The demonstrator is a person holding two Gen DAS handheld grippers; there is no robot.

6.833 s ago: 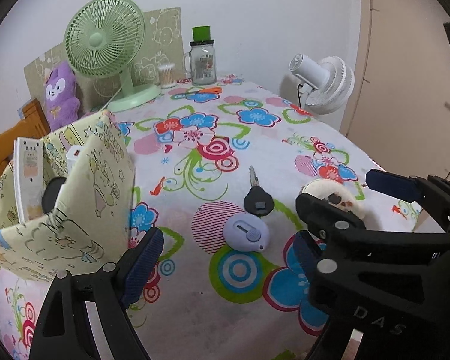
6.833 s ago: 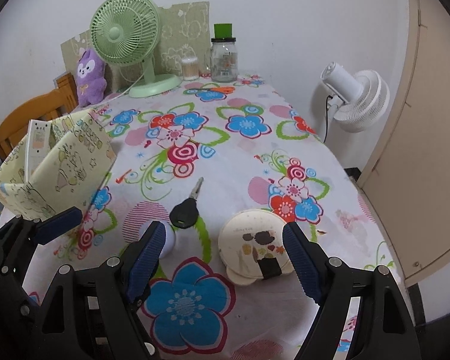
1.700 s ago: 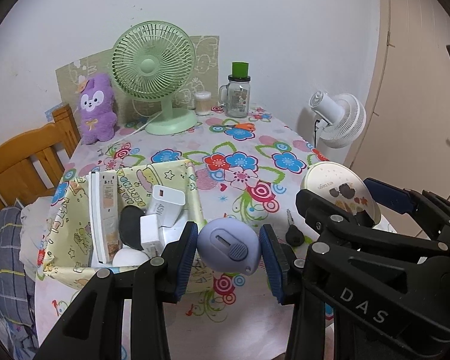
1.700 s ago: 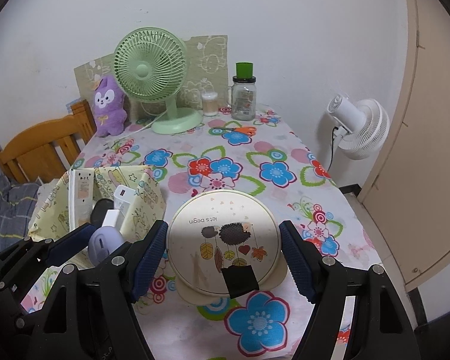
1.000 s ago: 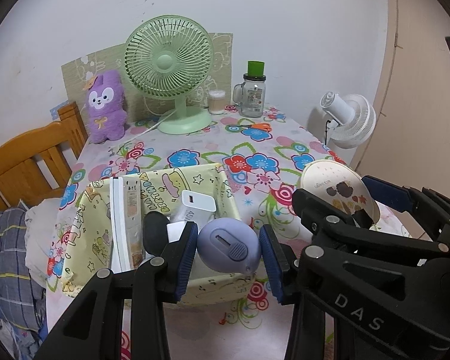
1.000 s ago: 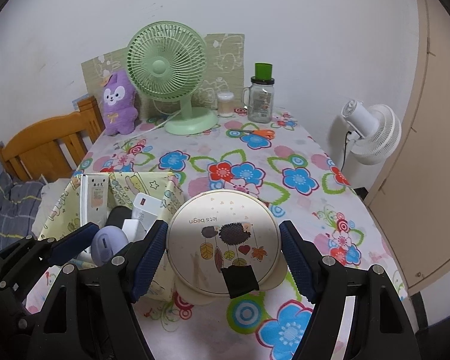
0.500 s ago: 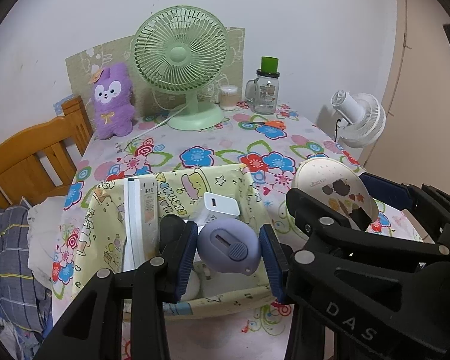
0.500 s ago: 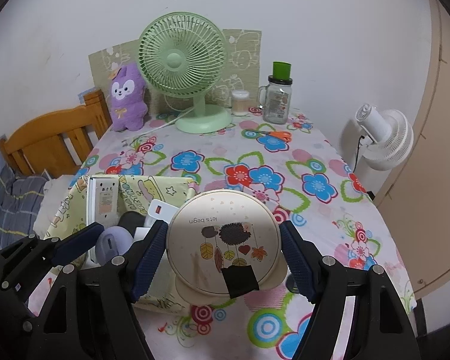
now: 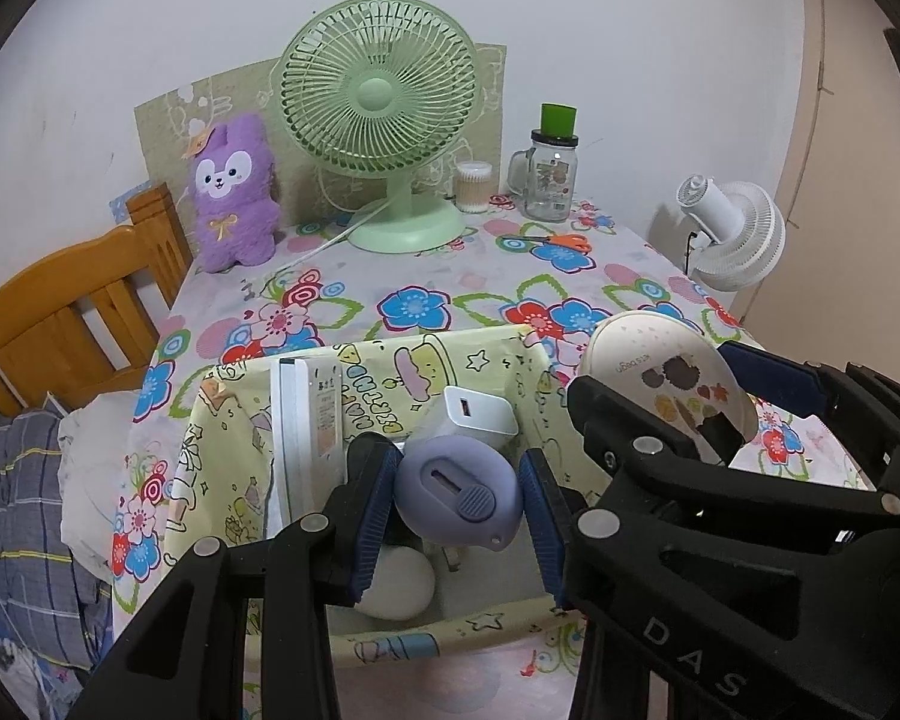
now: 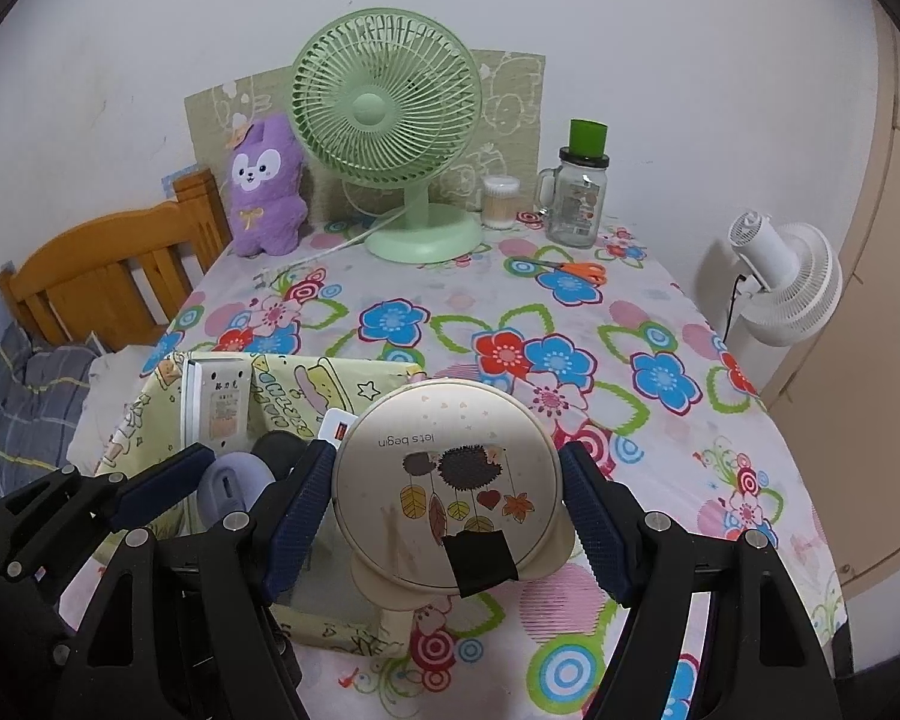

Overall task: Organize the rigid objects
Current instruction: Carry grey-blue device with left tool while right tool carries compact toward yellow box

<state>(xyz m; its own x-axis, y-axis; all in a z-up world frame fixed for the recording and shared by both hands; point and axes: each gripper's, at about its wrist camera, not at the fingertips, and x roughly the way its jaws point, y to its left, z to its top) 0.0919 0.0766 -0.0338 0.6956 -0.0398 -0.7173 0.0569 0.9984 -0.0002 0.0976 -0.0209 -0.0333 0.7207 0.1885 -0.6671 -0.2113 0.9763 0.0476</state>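
Observation:
My left gripper [image 9: 457,507] is shut on a lilac oval gadget [image 9: 457,492] with a slot and a round button, held above the yellow cartoon-print fabric box [image 9: 222,420]. Inside the box lie a white remote [image 9: 309,414], a white charger [image 9: 471,414], a black object and a white oval item [image 9: 399,588]. My right gripper [image 10: 447,501] is shut on a round cream compact mirror [image 10: 447,480] with a hedgehog print, held at the box's right edge [image 10: 354,375]. That mirror [image 9: 666,366] and the right gripper's black frame [image 9: 750,480] fill the right of the left wrist view.
The flowered tablecloth [image 10: 630,360] carries a green desk fan [image 10: 390,114], a purple plush [image 10: 264,186], a jar with a green lid [image 10: 579,192], a cotton-swab tub [image 10: 501,201] and orange scissors [image 10: 576,269]. A white fan [image 10: 792,282] stands off the right edge, a wooden chair [image 10: 108,276] at left.
Both grippers have travelled left over the table with their objects still held. The fabric box has come under the lilac gadget, and the mirror now hangs at the box's right edge.

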